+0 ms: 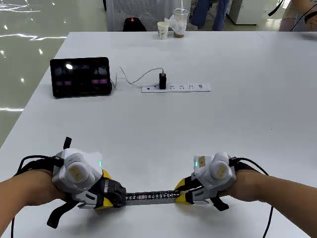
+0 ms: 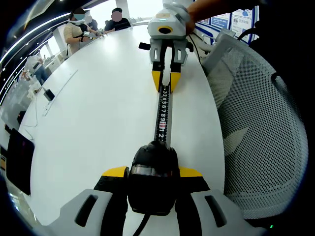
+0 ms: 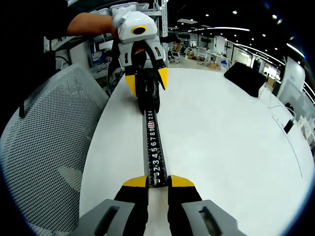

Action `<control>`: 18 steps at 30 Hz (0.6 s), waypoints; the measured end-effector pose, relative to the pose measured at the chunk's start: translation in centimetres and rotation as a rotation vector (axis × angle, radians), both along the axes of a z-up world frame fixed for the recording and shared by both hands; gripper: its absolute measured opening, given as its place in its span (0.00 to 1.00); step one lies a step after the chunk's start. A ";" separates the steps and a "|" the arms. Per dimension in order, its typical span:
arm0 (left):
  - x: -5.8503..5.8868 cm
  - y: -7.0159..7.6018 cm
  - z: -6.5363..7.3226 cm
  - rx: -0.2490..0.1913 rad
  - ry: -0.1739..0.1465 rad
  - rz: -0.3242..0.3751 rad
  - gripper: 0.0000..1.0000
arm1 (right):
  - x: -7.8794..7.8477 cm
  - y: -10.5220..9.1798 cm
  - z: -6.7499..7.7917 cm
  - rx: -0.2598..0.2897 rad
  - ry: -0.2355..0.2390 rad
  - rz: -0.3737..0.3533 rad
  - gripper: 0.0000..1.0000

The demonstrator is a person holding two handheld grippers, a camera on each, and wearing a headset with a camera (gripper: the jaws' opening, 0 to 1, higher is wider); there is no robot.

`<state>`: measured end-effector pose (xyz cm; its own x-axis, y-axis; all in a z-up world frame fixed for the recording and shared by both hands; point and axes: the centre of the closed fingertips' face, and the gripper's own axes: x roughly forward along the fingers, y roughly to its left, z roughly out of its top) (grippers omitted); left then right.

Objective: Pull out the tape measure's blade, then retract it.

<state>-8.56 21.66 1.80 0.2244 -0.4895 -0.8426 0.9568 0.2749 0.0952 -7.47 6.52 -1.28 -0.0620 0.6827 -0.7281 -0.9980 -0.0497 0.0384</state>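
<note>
The left gripper (image 2: 152,173) has its jaws clamped round the tape measure (image 1: 115,193), seemingly hard-cased and solid, at the bench (image 1: 198,129) near edge, while its thin, springy, probably slippery blade (image 1: 151,196) spans to the right gripper (image 3: 158,181), jaws pinching its tip.

One white table (image 1: 223,124) holds two handheld grippers, a left gripper (image 1: 106,191) and a right gripper (image 1: 180,192). Between them is one black tape measure (image 2: 152,182) with a single numbered blade (image 1: 151,196). Farther back lie one dark tablet (image 1: 80,76) and one white power strip (image 1: 188,88). One black charger (image 1: 162,79) is plugged into the strip, and one thin cable (image 1: 138,78) runs from it. Two cups stand at the far edge: one paper cup (image 1: 162,29) and one lidded plastic cup (image 1: 179,22). In the left gripper view, one white mesh chair (image 2: 261,137) stands beside the table and two people, one (image 2: 78,30) beside the other (image 2: 117,19), sit at its far end.
</note>
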 end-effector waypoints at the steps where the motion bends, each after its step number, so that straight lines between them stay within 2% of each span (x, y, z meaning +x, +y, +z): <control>1: 0.0 0.0 0.0 0.000 0.000 0.000 0.31 | 0.0 -0.1 0.0 -0.001 0.000 0.000 0.11; 18: 0.1 0.0 -0.1 0.001 0.001 0.000 0.31 | 0.2 -1.4 -0.1 -0.003 0.002 0.000 0.11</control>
